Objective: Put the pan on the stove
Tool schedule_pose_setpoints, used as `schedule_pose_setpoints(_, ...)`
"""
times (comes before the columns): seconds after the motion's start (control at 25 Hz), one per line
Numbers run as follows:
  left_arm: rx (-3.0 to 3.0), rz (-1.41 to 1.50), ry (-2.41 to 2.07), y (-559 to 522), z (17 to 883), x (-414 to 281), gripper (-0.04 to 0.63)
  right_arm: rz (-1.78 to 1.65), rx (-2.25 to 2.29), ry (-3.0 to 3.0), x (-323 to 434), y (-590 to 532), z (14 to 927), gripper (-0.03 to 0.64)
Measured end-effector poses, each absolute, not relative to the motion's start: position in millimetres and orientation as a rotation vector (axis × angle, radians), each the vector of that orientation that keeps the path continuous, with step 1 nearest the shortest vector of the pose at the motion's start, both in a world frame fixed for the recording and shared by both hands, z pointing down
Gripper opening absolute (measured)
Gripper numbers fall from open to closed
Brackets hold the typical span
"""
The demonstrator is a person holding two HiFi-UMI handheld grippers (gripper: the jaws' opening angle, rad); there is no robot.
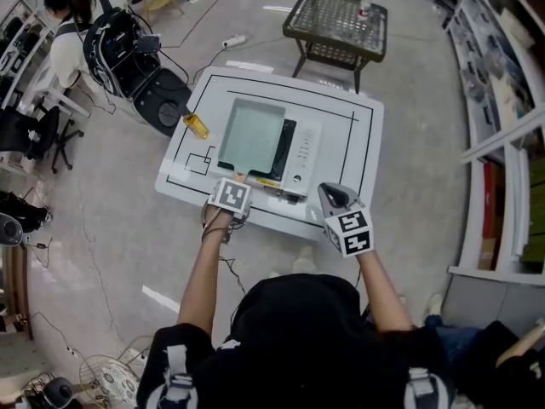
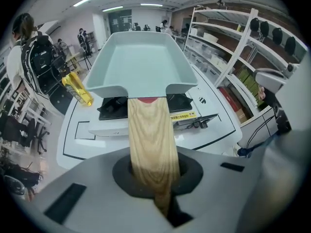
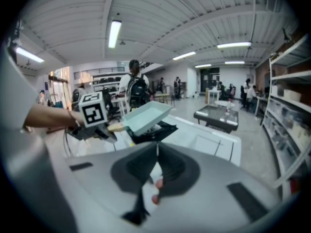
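Note:
A pale green rectangular pan (image 1: pixel 251 135) with a wooden handle (image 2: pixel 151 140) hovers over the stove (image 1: pixel 302 156) on the white table (image 1: pixel 353 143). My left gripper (image 1: pixel 237 184) is shut on the end of the handle, at the table's front edge. In the right gripper view the pan (image 3: pixel 146 116) is tilted, far end up, just above the black burner (image 3: pixel 158 129). The left gripper view shows the burner (image 2: pixel 114 107) under the pan's near edge. My right gripper (image 1: pixel 334 196) is held near the table's front right, shut and empty.
A yellow bottle (image 1: pixel 196 126) stands on the table left of the stove. A black mesh side table (image 1: pixel 336 24) is beyond the table. Shelves (image 1: pixel 502 100) line the right side. A seated person (image 1: pixel 81 41) is at the far left.

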State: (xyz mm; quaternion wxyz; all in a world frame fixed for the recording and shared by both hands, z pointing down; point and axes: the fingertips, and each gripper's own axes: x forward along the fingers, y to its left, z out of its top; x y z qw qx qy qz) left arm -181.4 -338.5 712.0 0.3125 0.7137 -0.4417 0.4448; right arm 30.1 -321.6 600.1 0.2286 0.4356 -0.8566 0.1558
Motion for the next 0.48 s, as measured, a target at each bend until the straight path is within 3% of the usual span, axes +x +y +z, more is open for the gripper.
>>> schedule_pose_setpoints(0.48, 1.713, 1.247, -1.053, -326.9, 734.7, -182.2, 0.031, 0.467, 1.190, -2.337, 31.9, -323.1, 613.4, 0.035)
